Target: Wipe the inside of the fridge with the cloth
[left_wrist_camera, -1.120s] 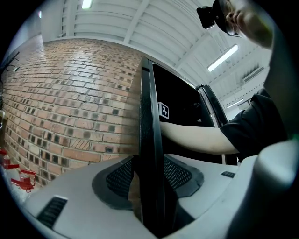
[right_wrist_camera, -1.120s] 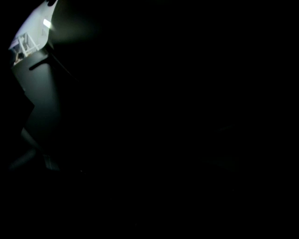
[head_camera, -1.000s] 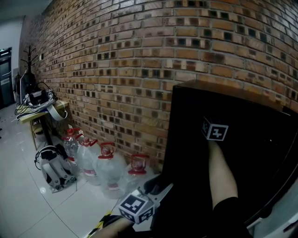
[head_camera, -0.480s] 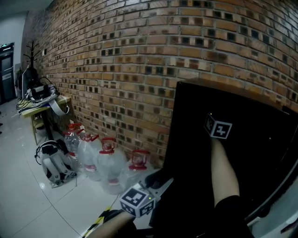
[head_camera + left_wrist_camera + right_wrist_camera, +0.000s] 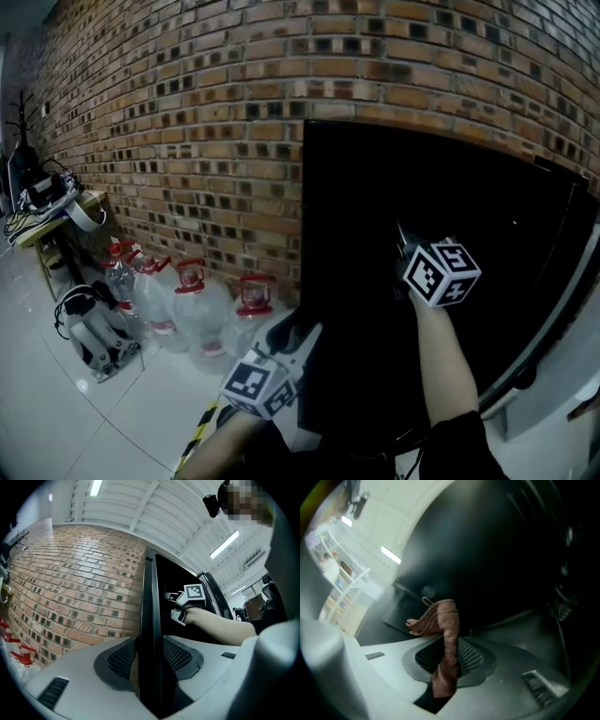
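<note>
**Brick behind, black fridge in front: cloth is inside**

Brick wall [image 5: 187,141] fills the background. The fridge [image 5: 506,206] stands against it, black and very dark inside. Water bottles [image 5: 192,309] with red caps sit on the floor to its left, well apart from my work.

My left gripper [image 5: 151,660] is clamped on a thin black panel [image 5: 149,597] at the fridge's left edge. Door or side wall, I cannot tell. The jaws have just been closing, with the panel between the pads.

My right gripper [image 5: 449,657] reaches into the dark cavity. Its jaws are narrow and pinch the brown cloth [image 5: 440,620]. One end hangs down between the pads; the other is bunched above them, near an inner surface. Whether it touches, I cannot tell.

Risks, as I judge them:
- The pinch takes only a narrow fold, so dragging on a wall could pull the cloth free
- With the cloth bunched, bare jaw could scrape the liner
- With so little light, I may miss patches
- The left hold is on a thin edge and may slide if I lean
</note>
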The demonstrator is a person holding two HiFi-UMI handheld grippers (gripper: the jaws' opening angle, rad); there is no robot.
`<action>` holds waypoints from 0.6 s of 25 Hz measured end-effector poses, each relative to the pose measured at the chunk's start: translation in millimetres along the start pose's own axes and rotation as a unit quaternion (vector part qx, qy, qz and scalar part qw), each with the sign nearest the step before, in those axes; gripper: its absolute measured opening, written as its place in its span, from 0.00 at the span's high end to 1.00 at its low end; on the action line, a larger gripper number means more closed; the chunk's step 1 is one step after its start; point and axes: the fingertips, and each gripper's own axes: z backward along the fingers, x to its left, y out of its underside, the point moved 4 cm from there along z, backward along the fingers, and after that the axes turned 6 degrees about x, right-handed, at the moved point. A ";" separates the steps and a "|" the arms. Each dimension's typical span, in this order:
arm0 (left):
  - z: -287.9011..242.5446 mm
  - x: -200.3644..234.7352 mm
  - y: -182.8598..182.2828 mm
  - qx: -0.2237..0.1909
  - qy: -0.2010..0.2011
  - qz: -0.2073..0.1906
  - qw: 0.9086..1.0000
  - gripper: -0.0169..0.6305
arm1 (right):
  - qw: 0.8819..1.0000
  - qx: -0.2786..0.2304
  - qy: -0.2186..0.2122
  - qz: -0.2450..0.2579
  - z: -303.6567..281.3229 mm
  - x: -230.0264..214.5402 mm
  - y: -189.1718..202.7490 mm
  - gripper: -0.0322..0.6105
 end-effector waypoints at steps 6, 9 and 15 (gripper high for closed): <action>-3.7 -8.8 13.8 0.027 -0.027 -0.033 0.999 0.62 | 0.996 0.002 -0.091 0.002 45.0 60.8 -6.5 0.84; -7.5 -9.1 20.4 0.039 -0.038 -0.038 0.998 0.61 | 0.991 0.011 -0.132 0.009 62.1 89.5 -3.2 0.84; -9.2 -4.7 23.6 0.038 -0.041 -0.031 0.998 0.61 | 0.978 0.037 -0.197 0.051 59.7 138.1 12.2 0.84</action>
